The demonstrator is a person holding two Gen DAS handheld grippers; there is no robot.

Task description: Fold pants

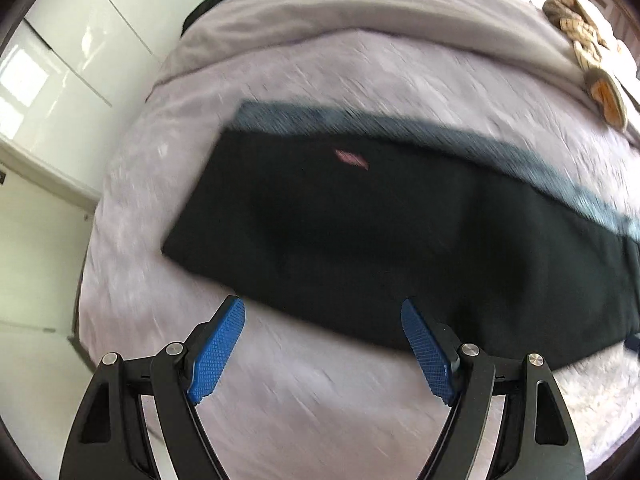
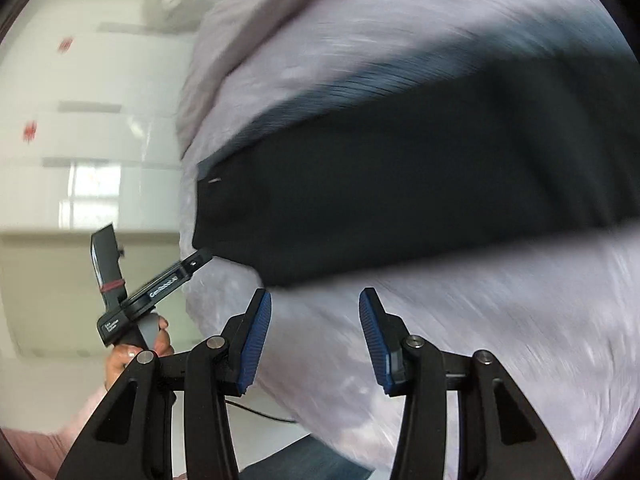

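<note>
Black pants (image 1: 360, 240) lie flat in a long band across the pale fuzzy blanket (image 1: 280, 400), with a grey-blue strip (image 1: 400, 124) along their far edge and a small pink mark (image 1: 352, 158). My left gripper (image 1: 320, 304) hovers over their near edge, open, with nothing between its blue pads (image 1: 218, 348). In the right wrist view the pants (image 2: 400, 184) stretch from centre to right. My right gripper (image 2: 314, 294) is open just short of their near edge over the blanket (image 2: 480, 340), holding nothing. The left tool's body (image 2: 156, 284) shows at the left, near the pants' corner. Both views are motion-blurred.
A grey duvet (image 1: 340, 12) is bunched at the back of the bed, with tan knotted items (image 1: 584, 32) at the far right. White cabinet doors (image 1: 60, 60) stand past the bed's left edge. A hand (image 2: 132, 356) grips the left tool, and a dark cable (image 2: 260, 412) runs below.
</note>
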